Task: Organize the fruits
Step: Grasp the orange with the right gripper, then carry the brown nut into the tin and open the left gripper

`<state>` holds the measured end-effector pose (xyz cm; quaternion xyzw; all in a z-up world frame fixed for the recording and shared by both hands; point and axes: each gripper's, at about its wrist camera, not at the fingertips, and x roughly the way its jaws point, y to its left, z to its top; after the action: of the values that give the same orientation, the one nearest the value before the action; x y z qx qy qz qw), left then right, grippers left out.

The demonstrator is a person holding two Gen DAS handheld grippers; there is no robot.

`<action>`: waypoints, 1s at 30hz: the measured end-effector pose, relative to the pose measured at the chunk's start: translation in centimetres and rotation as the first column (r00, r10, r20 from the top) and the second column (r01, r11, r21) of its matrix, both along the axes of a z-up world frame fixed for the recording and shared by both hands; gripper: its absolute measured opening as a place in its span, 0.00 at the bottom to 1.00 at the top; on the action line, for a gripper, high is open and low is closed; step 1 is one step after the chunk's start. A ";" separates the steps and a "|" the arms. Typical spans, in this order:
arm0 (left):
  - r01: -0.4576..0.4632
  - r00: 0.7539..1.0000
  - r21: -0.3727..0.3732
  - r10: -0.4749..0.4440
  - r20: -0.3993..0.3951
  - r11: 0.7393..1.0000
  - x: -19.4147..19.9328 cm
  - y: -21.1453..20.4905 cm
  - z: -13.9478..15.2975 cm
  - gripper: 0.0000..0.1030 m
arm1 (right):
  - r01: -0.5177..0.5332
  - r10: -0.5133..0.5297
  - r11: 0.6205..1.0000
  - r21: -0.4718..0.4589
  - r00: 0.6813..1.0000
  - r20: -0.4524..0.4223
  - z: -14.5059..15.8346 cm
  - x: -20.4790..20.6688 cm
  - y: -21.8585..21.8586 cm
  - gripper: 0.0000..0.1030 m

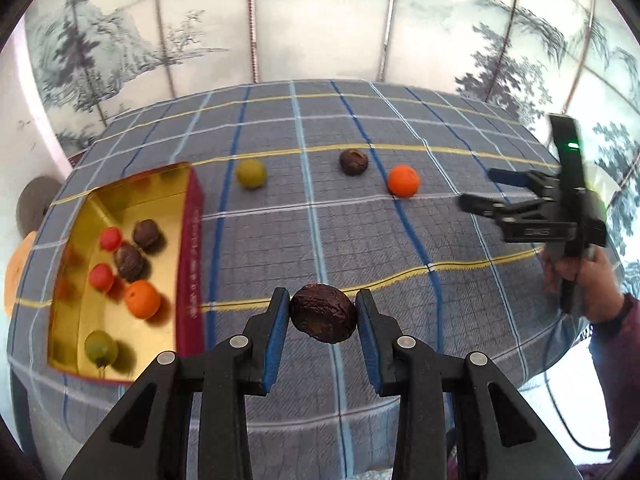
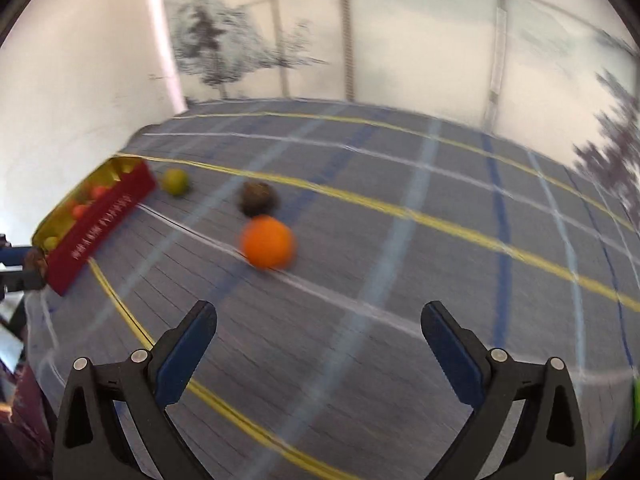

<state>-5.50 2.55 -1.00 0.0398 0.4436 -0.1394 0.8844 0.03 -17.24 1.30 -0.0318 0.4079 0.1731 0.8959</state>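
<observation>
My left gripper [image 1: 322, 312] is shut on a dark brown wrinkled fruit [image 1: 322, 314], held above the checked tablecloth to the right of the red box [image 1: 188, 264]. Inside the box's gold interior lie several fruits: two red, two brown, an orange one [image 1: 142, 298] and a green one [image 1: 101, 346]. On the cloth farther back sit a green fruit [image 1: 251, 173], a brown fruit [image 1: 353, 161] and an orange fruit [image 1: 403, 181]. My right gripper [image 2: 319, 330] is open and holds nothing, hovering over the cloth short of the orange fruit [image 2: 267, 241] and brown fruit [image 2: 258, 198].
A person's hand [image 1: 588, 280] holds the right gripper [image 1: 496, 196] at the table's right side. The table [image 1: 360, 240] ends close below the left gripper. A painted screen stands behind. The red box [image 2: 100, 224] is at the far left of the right wrist view.
</observation>
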 end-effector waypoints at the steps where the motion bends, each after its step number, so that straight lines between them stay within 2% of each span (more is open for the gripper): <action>1: -0.007 1.000 -0.003 0.007 0.009 1.000 -0.4 0.3 0.3 0.34 | -0.017 0.017 1.000 0.009 1.000 -0.011 -0.3 0.8 1.0 0.95; 3: -0.028 0.999 -0.002 0.028 0.033 1.000 -1.1 1.1 1.0 0.34 | -0.023 0.023 1.000 0.013 0.999 -0.040 -1.0 2.3 2.2 0.72; 10: -0.043 0.995 0.019 0.041 0.090 0.999 -2.6 2.4 2.2 0.34 | 0.002 -0.004 1.000 -0.019 0.996 -0.087 -3.0 5.4 4.4 0.69; 11: -0.047 0.995 0.019 0.045 0.092 0.999 -2.7 2.6 2.3 0.34 | 0.002 -0.005 1.000 -0.020 0.994 -0.108 -3.4 5.8 4.6 0.53; 13: -0.056 0.994 0.008 0.055 0.090 0.998 -2.7 3.0 2.2 0.34 | 0.003 -0.006 1.000 -0.020 0.994 -0.113 -3.6 6.0 4.8 0.36; 20: -0.118 0.989 0.007 0.117 0.091 0.993 -2.6 4.4 1.9 0.34 | 0.033 -0.031 0.999 0.021 0.995 -0.095 -3.9 5.3 4.1 0.36; 30: -0.169 0.981 0.035 0.164 0.104 0.985 -3.1 5.9 0.9 0.34 | 0.030 -0.031 1.000 -0.003 0.995 -0.091 -3.7 5.3 4.3 0.36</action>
<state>-8.56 8.43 -0.10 0.0289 0.4031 -0.0529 0.9132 5.37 -12.91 -2.45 -0.0185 0.4488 0.1603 0.8790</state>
